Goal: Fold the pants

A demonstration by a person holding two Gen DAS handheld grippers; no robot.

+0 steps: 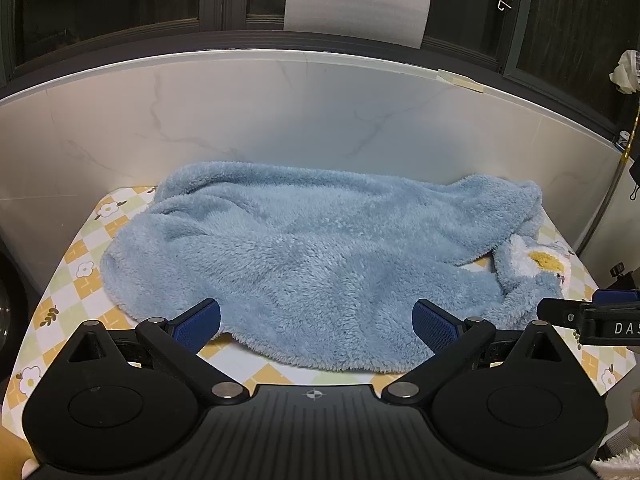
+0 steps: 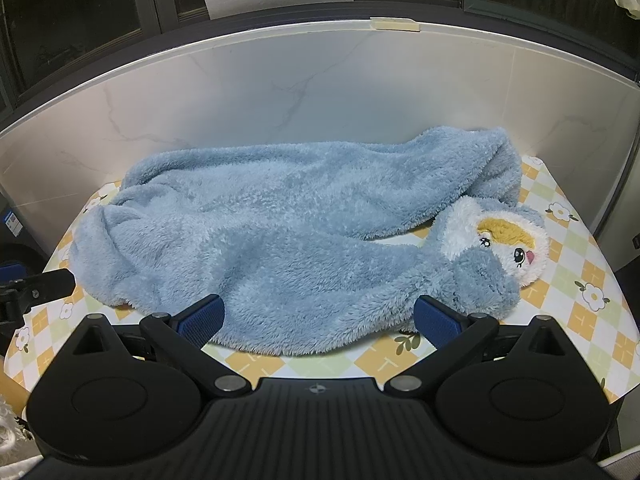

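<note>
I have the fluffy blue pants (image 1: 320,256) lying flat across the checked flower-print table cover (image 1: 80,264), filling most of it from 9 o'clock to 3 o'clock. The 2 legs run toward 3 o'clock and split apart there. The nearer leg ends in a cuff with an embroidered face patch (image 2: 508,246) in white and yellow, at about 3 o'clock in my right wrist view.

My left gripper (image 1: 316,324) is spread wide, holding nothing, its 2 blue pads just over the near hem at 6 o'clock. My right gripper (image 2: 318,322) is also spread wide and holding nothing, over the near edge of the nearer leg. A white marble-look panel (image 2: 320,92) stands behind the table at 12 o'clock.
</note>
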